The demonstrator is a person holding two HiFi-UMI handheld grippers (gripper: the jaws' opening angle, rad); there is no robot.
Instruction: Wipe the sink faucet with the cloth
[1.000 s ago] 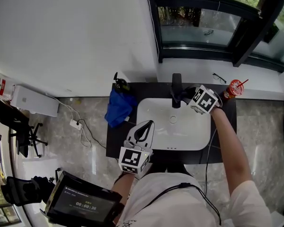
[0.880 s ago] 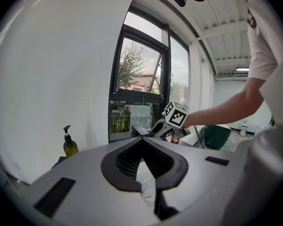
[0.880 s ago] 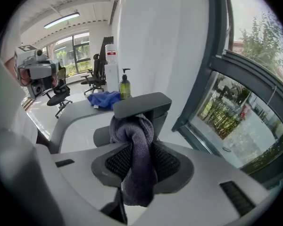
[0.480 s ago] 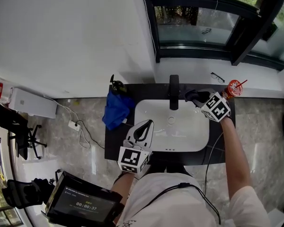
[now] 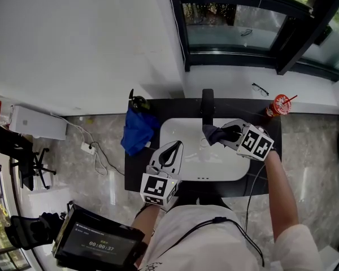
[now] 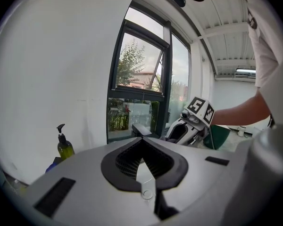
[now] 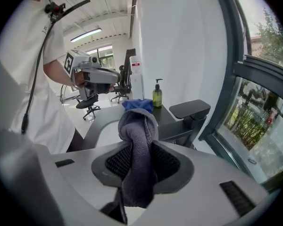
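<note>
The left hand-held gripper [image 6: 142, 141] hovers at the near edge of the white sink [image 5: 214, 161], its jaws clenched together with nothing between them, pointing across the basin. Over the middle of the basin, the right hand-held gripper [image 5: 228, 133] is clamped on the grey cloth [image 7: 140, 168], which bulges out past the jaws in a folded hump. The cloth hangs just beside the spout end of the black faucet [image 5: 207, 103]; whether they touch cannot be told. The faucet rises from the far edge of the sink and nothing stands between it and the cloth. On the dark tabletop [image 5: 175, 107], a blue bundle of fabric [image 5: 137, 131] spills over the left edge, with a soap pump bottle [image 5: 140, 102] behind it at the far left corner. A red cup with a straw [image 5: 278, 104] stands by the far right corner. Farther off, a pair of glasses [image 5: 260, 89] lies on the white windowsill.
</note>
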